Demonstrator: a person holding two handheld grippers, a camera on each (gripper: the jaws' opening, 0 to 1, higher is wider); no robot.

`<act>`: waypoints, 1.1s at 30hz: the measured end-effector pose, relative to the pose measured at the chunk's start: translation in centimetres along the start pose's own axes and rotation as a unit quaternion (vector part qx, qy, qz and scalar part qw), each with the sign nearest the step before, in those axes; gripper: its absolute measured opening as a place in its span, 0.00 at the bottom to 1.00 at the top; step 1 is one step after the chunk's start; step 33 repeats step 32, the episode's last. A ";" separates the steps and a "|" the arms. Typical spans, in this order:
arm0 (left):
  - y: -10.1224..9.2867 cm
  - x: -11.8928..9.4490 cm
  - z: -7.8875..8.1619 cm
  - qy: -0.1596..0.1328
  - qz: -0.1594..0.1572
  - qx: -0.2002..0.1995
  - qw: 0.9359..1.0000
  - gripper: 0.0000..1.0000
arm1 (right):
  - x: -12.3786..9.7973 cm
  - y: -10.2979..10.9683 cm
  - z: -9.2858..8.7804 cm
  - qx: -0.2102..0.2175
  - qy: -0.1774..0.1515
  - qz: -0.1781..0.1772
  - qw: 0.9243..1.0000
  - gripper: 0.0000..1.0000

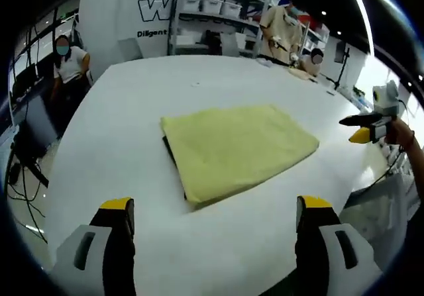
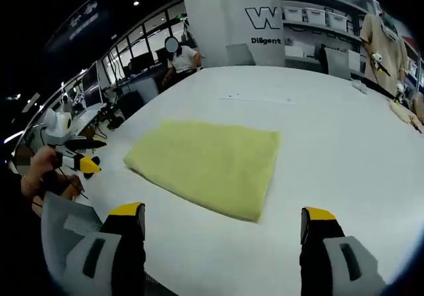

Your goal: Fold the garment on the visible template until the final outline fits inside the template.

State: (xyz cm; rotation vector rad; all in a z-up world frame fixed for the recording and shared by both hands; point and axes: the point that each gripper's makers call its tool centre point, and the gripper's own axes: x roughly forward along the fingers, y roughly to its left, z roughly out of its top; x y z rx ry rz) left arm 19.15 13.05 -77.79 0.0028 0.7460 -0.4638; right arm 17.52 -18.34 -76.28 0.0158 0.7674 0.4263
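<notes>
The yellow garment lies folded into a neat rectangle mid-table, a dark template edge peeking out beneath. It looks soft, light and limp (likely to sag if lifted), so pinch a corner or folded edge. Left gripper and right gripper both gape, empty, above the white table near its edge.

Bright even overhead lighting, soft shadows, strong fisheye bending at edges, slightly soft focus

Open table around folded garment
</notes>
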 end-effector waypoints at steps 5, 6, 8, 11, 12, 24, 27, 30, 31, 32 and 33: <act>-0.9 -0.9 -0.2 0.000 -0.005 0.007 1.000 0.99 | -0.9 0.7 -0.6 0.007 -0.002 0.003 1.000 0.99; -1.1 -1.1 -0.4 0.006 -0.007 0.006 1.000 0.99 | -1.1 0.9 -0.8 0.006 -0.001 0.004 1.000 0.99; -1.5 -1.6 -0.3 0.000 -0.011 0.001 1.000 0.99 | -1.4 1.3 -1.1 0.001 0.001 0.003 1.000 0.99; -1.8 -2.1 -0.6 0.000 -0.008 0.001 1.000 0.99 | -1.8 1.5 -1.4 -0.005 0.001 -0.003 1.000 0.99; -1.8 -2.2 -0.8 0.002 -0.006 0.002 1.000 0.99 | -2.0 1.7 -1.4 -0.005 -0.001 -0.003 1.000 0.99; -2.1 -3.0 -1.8 0.008 -0.001 0.000 1.000 0.99 | -2.8 2.3 -2.2 -0.006 0.002 0.000 1.000 0.99; -2.0 -3.1 -1.8 0.009 0.000 0.000 1.000 0.99 | -2.8 2.4 -2.3 -0.008 0.004 0.000 1.000 0.99; -2.1 -3.2 -1.5 0.003 -0.001 -0.007 1.000 0.99 | -2.8 2.3 -2.3 -0.004 0.005 -0.006 1.000 0.99; -2.1 -3.2 -1.6 0.005 -0.001 -0.011 1.000 0.99 | -2.9 2.2 -2.3 -0.005 0.004 -0.006 1.000 0.99; -2.1 -3.2 -1.6 0.005 -0.001 -0.010 1.000 0.99 | -2.9 2.2 -2.2 -0.005 0.002 -0.007 1.000 0.99; -2.1 -3.2 -1.6 0.005 -0.001 -0.010 1.000 0.99 | -2.9 2.2 -2.2 -0.005 0.002 -0.007 1.000 0.99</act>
